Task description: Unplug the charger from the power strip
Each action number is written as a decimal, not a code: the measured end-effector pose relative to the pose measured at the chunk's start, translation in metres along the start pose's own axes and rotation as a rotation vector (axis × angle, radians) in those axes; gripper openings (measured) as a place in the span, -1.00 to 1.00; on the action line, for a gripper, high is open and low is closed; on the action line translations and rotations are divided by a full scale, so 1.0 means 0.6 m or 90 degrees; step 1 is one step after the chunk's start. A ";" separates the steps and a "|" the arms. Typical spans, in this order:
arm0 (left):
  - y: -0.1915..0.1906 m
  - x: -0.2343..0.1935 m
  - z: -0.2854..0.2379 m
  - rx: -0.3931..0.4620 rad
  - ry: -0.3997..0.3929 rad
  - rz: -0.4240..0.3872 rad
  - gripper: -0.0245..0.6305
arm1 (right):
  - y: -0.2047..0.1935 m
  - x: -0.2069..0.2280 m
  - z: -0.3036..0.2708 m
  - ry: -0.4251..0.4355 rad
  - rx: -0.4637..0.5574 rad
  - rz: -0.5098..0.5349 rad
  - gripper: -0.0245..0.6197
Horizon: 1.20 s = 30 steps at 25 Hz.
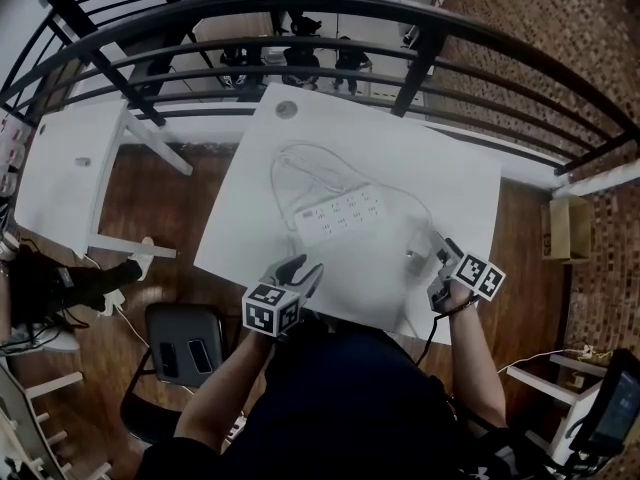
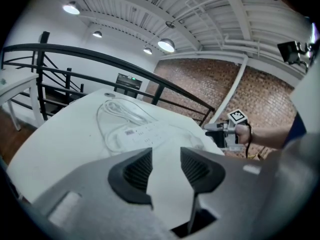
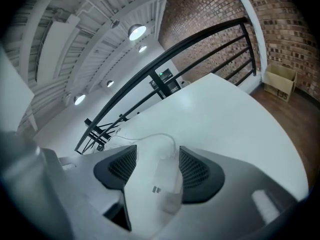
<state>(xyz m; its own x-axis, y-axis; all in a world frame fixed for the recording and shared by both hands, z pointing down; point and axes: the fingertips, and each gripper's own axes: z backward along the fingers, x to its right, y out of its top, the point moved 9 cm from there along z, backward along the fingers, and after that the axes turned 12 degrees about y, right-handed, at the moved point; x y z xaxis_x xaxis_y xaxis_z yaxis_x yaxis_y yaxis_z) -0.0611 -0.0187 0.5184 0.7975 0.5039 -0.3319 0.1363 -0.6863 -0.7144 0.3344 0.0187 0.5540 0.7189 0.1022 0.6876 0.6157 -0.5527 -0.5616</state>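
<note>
Presently we find the white oblong power strip (image 1: 341,214) lying flat on the white rectangular table (image 1: 300,128), sockets upward. In the head view its long axis slants from lower left to upper right. A thin white cord (image 1: 300,163) loops on its far side.

Room for moving: bare table top lies open beyond the strip toward the black metal railing (image 1: 400,13), and on its right as well. Near the strip's left end the table edge drops to wooden floor, where a dark grey chair (image 1: 185,343) stands. The near table edge runs just behind both grippers.

The small white block charger (image 1: 414,256) lies on the table to the right of the strip and nearer the person, clear of the sockets. In the right gripper view its long axis runs along the gap between the jaws, pointing away from the camera. We cannot tell which end carries the pins.

The right gripper (image 1: 434,264) stands spread wide with the charger between its jaws; we see no pad pressing on it. The left gripper (image 1: 300,268) sits on the near side of the strip by the table edge, jaws apart, only table top between them.
</note>
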 end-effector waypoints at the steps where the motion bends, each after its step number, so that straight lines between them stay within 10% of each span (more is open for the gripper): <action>1: 0.000 -0.002 0.004 -0.001 0.001 0.001 -0.38 | 0.004 -0.014 0.004 0.008 0.001 0.010 -0.08; 18: 0.036 0.024 0.129 0.122 -0.046 -0.001 -0.91 | -0.028 -0.305 0.074 0.109 0.016 0.183 -0.48; 30: 0.079 0.048 0.165 0.208 -0.020 -0.027 -0.91 | -0.061 -0.384 0.115 0.158 0.044 0.292 -0.84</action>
<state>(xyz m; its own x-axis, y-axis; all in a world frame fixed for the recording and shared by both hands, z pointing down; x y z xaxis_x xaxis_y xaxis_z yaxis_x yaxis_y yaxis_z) -0.0897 0.0155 0.4140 0.7758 0.5476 -0.3134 -0.0316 -0.4623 -0.8861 0.1685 0.0726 0.3840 0.8264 -0.3416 0.4475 0.2818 -0.4372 -0.8541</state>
